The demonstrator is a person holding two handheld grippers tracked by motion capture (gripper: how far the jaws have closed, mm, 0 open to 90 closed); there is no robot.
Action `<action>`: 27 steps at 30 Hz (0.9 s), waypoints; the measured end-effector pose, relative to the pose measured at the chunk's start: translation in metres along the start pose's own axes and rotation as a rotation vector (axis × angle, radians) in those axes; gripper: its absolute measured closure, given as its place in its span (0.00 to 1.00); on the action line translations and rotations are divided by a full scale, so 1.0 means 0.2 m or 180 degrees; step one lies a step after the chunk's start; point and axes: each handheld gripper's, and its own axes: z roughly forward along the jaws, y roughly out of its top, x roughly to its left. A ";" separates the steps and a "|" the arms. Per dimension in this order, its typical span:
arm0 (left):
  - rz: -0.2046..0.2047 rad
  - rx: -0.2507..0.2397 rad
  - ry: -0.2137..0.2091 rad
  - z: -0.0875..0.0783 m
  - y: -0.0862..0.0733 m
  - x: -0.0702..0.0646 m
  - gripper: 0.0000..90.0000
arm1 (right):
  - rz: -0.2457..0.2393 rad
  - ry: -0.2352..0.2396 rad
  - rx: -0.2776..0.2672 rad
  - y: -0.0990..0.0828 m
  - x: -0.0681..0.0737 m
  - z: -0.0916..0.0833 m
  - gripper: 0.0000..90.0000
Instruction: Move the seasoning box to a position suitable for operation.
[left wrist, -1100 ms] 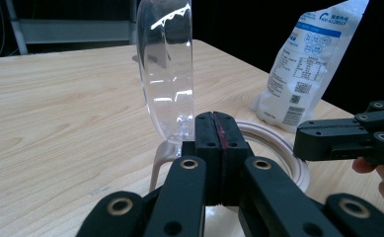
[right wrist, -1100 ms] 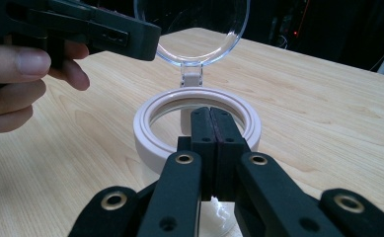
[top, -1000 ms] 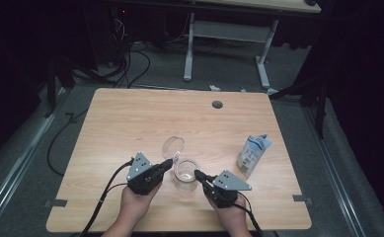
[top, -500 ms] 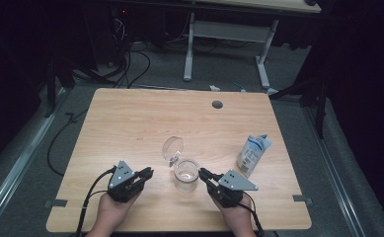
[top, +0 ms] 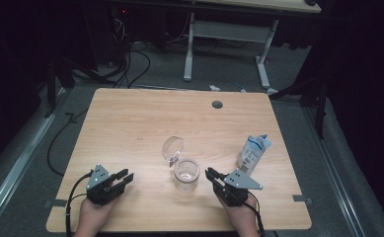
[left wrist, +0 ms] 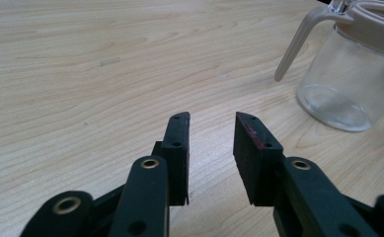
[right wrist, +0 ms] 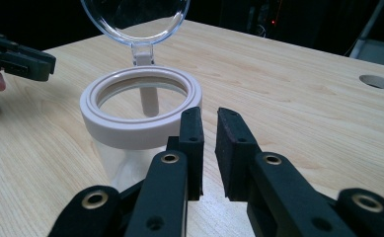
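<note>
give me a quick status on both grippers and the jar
Left gripper open, empty, jaws just opening. Right gripper slightly open, empty, beside jar. Jar lid flipped up. Pouch off right, nothing blocking.

The left gripper [top: 123, 178] lies low over the tabletop [top: 130, 123] near its front left corner, held from behind by the left hand [top: 93, 217]; its jaws have just been opening and stand apart with nothing between them; the right gripper [top: 213, 176] sits by the front edge, right of centre, in the right hand [top: 241, 215], jaws narrowly parted and empty
</note>
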 end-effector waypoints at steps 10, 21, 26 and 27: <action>0.0051 0.0019 0.0056 0.02 -0.01 0.01 0.66 | -0.0004 -0.0023 0.0006 0.00 -0.01 -0.01 0.86; 0.0070 -0.0012 0.0139 0.05 -0.01 0.03 0.61 | 0.0088 -0.0252 0.0001 -0.02 -0.07 -0.10 0.77; 0.0134 -0.0051 0.0147 0.05 -0.02 0.02 0.61 | 0.0148 -0.0400 0.0020 -0.04 -0.10 -0.15 0.75; 0.0114 -0.0048 0.0145 0.05 -0.02 0.02 0.61 | 0.0156 -0.0426 0.0017 -0.05 -0.11 -0.16 0.74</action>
